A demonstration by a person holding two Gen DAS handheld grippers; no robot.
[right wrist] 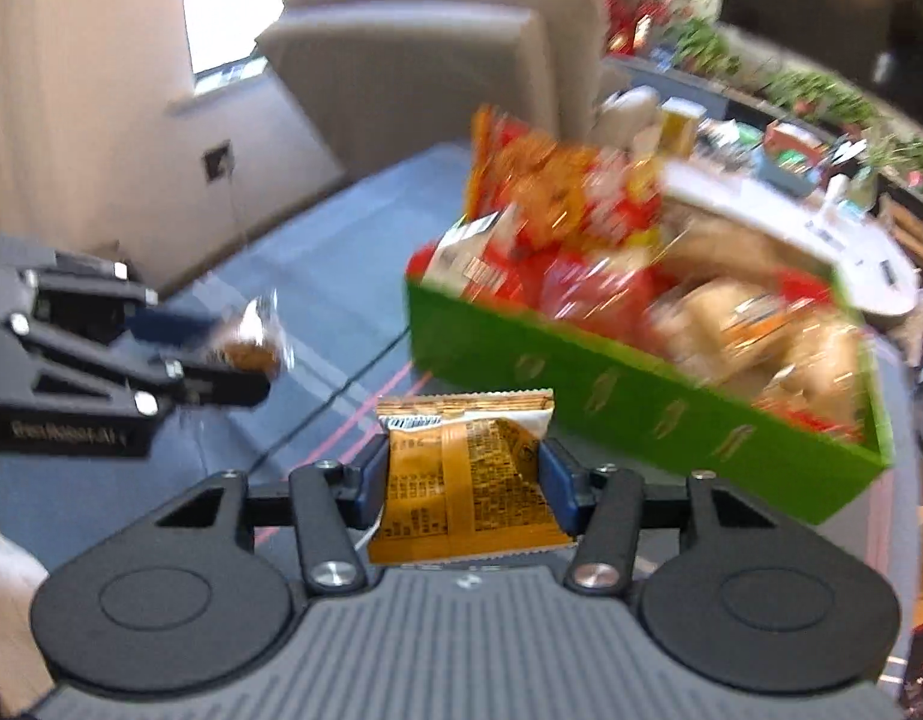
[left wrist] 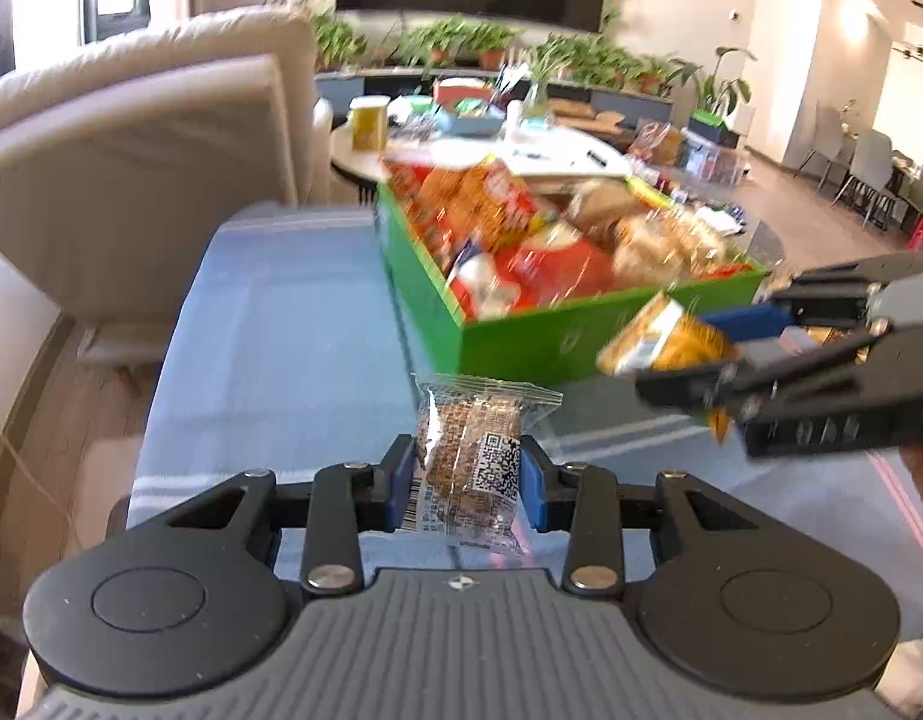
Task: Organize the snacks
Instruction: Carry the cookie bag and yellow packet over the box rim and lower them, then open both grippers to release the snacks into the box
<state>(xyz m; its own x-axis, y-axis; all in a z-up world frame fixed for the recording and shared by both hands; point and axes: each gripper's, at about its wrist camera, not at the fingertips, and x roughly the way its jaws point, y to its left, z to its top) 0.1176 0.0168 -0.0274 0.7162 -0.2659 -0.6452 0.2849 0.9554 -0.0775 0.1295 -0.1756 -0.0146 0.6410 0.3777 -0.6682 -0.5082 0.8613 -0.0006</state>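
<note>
The left tool (left wrist: 467,480) points forward and downward, its blue pads (left wrist: 401,483) pressed on a clear-wrapped snack (left wrist: 470,468). The right tool (right wrist: 464,474) (tilted much the same) grips an orange packet (right wrist: 461,480) between its pads (right wrist: 560,480), raised above the desk (left wrist: 269,324).

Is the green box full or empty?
Full: the green box holds red and orange snack bags piled above its rim.

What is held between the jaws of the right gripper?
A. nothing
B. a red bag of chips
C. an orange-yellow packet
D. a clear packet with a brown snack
C: in the right wrist view the right gripper clamps an orange-yellow packet between its blue pads.
</note>
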